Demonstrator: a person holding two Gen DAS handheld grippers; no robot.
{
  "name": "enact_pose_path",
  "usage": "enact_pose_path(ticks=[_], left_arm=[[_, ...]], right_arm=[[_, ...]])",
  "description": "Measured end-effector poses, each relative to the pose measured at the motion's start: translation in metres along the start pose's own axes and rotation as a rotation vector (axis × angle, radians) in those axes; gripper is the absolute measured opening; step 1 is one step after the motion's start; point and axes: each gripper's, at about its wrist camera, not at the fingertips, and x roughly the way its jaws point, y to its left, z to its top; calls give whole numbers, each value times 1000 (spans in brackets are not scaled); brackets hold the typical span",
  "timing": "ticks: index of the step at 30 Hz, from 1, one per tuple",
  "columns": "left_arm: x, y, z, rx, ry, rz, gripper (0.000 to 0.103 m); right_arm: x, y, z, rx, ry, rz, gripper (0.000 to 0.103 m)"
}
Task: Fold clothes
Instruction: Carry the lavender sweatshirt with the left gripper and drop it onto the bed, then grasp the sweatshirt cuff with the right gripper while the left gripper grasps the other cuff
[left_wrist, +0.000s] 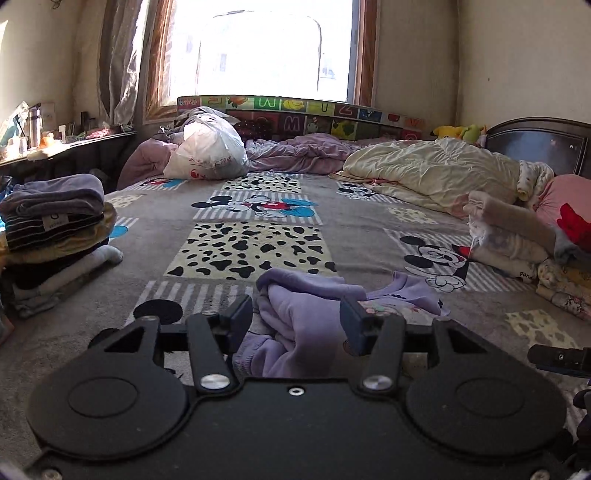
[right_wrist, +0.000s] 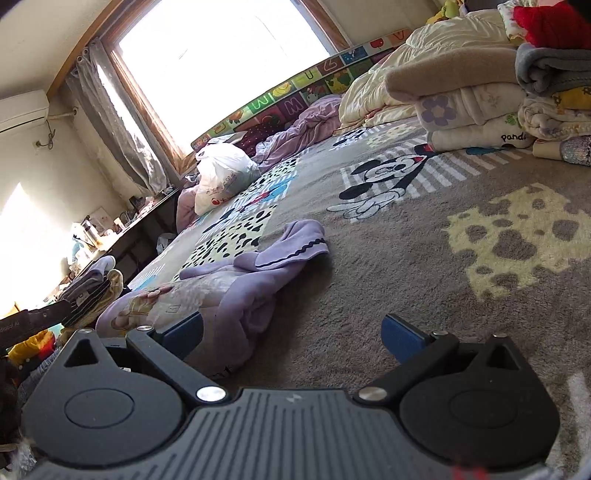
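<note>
A crumpled lilac sweatshirt (left_wrist: 306, 314) with a printed front lies on the cartoon-print bedspread (left_wrist: 255, 240) near the front edge. My left gripper (left_wrist: 295, 325) stands open low over it, with a bunch of the lilac cloth between its two fingers, not pinched. In the right wrist view the same sweatshirt (right_wrist: 236, 288) lies left of centre, a sleeve with dark trim stretched away from me. My right gripper (right_wrist: 291, 336) is open wide; its left finger sits against the garment's near edge and its right finger is over bare bedspread (right_wrist: 443, 280).
A stack of folded clothes (left_wrist: 55, 229) stands at the left edge, another pile (left_wrist: 535, 254) at the right. A white plastic bag (left_wrist: 207, 147), a purple blanket (left_wrist: 295, 151) and a cream quilt (left_wrist: 436, 173) lie at the back. A cluttered desk (left_wrist: 55, 144) runs along the left wall.
</note>
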Motion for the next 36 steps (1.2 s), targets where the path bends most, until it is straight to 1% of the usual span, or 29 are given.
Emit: enact_pose_path(ticks=[1,3,4,5,7,8,9,10,11,12,13,14,15,16,17,19,20,21,22,23,24,25,27,29,31,33,36], left_arm=[[6,2,4,-28,12,-25,57],[28,8,15,-82,65,-60,60],[43,11,19,-104,102,-58,60],[59,14,22,-123,144,-46,60],[90,16,27,-124,235,-53,59],[92,14,23,-108,258,-60,58],[85,11,15,-83,266,-68,51],[78,8,7,-58,273,-75,33],[71,5,-1,-34,280,-83,26],[64,2,-9,-9,287,-90,17],[57,-1,-17,16,295,-98,12],[50,-5,-25,40,302,-105,11],[43,-8,-33,65,309,-113,10],[36,-11,-40,90,316,-120,9],[30,-14,-48,115,323,-128,9],[16,-20,-64,164,337,-143,9],[12,-20,-66,165,335,-147,9],[10,-17,-64,151,326,-150,11],[8,-14,-62,137,317,-153,19],[6,-10,-60,124,308,-156,25],[5,-7,-57,110,300,-159,45],[3,-4,-55,96,291,-162,56],[-1,2,-51,68,273,-168,55],[-4,8,-47,40,255,-174,55],[-8,14,-43,12,238,-180,57],[-12,20,-39,-16,220,-186,59],[-17,29,-32,-57,193,-195,59]], right_arm=[[3,2,2,3,2,16,101],[12,8,11,13,3,57,96],[18,11,17,15,1,75,94],[24,15,22,17,0,92,93],[44,18,33,29,27,97,93],[56,17,36,53,54,105,93],[72,14,37,95,94,109,93],[88,11,38,136,133,113,93],[103,9,39,174,170,118,85],[110,10,37,180,185,131,78],[116,11,35,182,199,144,63],[115,18,33,158,196,159,57],[113,24,31,131,192,174,57],[104,33,28,82,179,191,54],[95,42,25,34,166,209,50],[75,58,17,-59,156,236,49],[61,64,10,-109,167,243,49],[48,69,3,-158,179,250,49],[37,72,-6,-199,208,257,49],[21,74,-18,-252,263,257,49],[12,75,-27,-293,305,249,49],[1,73,-35,-325,346,238,49],[-18,66,-41,-325,397,227,50],[-38,55,-32,-284,383,212,53],[-57,45,-17,-237,336,191,55],[-72,35,1,-192,265,173,61],[-75,28,28,-157,172,144,72]])
